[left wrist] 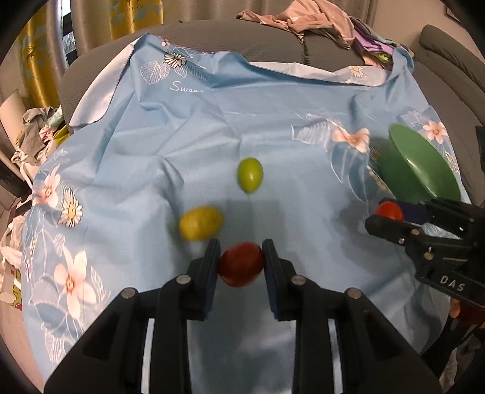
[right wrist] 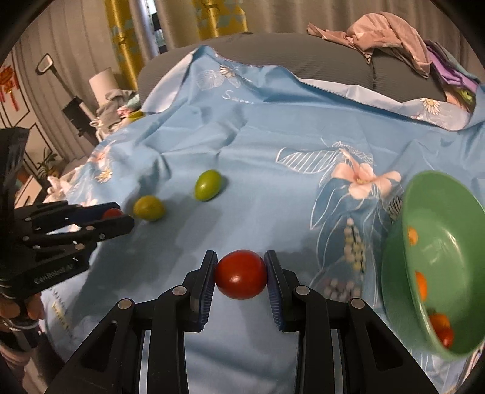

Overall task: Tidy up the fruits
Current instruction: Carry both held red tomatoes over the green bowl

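Across a grey cushioned sofa (left wrist: 272, 42), a wrinkled light-blue floral cloth (left wrist: 212, 127) is spread, with a heap of pink and purple clothes (left wrist: 321, 18) piled at the far right. On the cloth, a smooth green oval fruit (left wrist: 249, 175) and a yellow-green oval fruit (left wrist: 200, 222) are seen lying near each other but apart, just beyond the left gripper (left wrist: 241, 263), whose pads are pressed against a dark red round tomato (left wrist: 241, 268). A second red round tomato (right wrist: 241, 274) is clamped in the same way by the right gripper (right wrist: 241, 272). At the right, a green plastic bowl (right wrist: 394, 272) is tilted on its side, and several small red and orange fruits (right wrist: 439, 324) are gathered against its lower inside wall.
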A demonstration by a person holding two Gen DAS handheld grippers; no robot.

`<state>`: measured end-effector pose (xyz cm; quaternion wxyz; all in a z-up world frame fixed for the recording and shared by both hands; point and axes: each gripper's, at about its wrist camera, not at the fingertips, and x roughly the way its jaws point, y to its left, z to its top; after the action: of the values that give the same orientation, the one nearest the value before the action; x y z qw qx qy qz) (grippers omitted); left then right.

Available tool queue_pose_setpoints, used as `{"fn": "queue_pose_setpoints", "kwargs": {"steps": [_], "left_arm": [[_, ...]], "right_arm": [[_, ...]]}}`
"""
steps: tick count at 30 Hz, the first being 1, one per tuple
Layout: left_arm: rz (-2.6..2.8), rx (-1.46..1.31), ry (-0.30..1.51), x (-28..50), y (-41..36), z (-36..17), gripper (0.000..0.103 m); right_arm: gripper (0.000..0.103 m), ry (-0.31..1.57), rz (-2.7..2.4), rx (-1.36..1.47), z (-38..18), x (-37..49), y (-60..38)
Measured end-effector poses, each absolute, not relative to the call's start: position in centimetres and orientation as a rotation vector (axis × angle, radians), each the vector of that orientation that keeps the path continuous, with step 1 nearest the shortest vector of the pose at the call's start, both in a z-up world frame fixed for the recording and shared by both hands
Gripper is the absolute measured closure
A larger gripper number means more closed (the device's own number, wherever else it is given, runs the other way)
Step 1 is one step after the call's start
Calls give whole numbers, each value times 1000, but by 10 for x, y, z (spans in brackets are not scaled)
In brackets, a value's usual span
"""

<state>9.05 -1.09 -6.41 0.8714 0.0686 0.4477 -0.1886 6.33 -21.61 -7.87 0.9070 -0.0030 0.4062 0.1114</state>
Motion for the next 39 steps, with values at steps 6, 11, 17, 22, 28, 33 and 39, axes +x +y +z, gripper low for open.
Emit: {"fn": "queue_pose_setpoints", "kwargs": {"steps": [6, 11, 17, 22, 28, 33, 39], "left_arm": [[-403, 118, 931, 64, -7, -60, 75], [-419, 94, 932, 44, -6, -58, 75], [-440, 82, 932, 28, -8, -56, 75], [-439, 85, 931, 22, -10, -53, 75], [-441, 84, 927, 18, -12, -48, 75], [-456, 99, 924, 18, -20, -43, 75], [-486, 113, 921, 17, -35, -38, 75]], "right_arm": [[71, 817, 241, -8, -70, 35, -213], [71, 803, 251, -9, -66, 16, -212], [70, 798, 237, 7, -64, 1, -217], [70, 789, 236, 24, -63, -7, -221], [70, 775, 244, 40, -61, -10, -225], [70, 755, 248, 57, -57, -14, -232], [70, 727, 233, 89, -53, -18, -247]]}}
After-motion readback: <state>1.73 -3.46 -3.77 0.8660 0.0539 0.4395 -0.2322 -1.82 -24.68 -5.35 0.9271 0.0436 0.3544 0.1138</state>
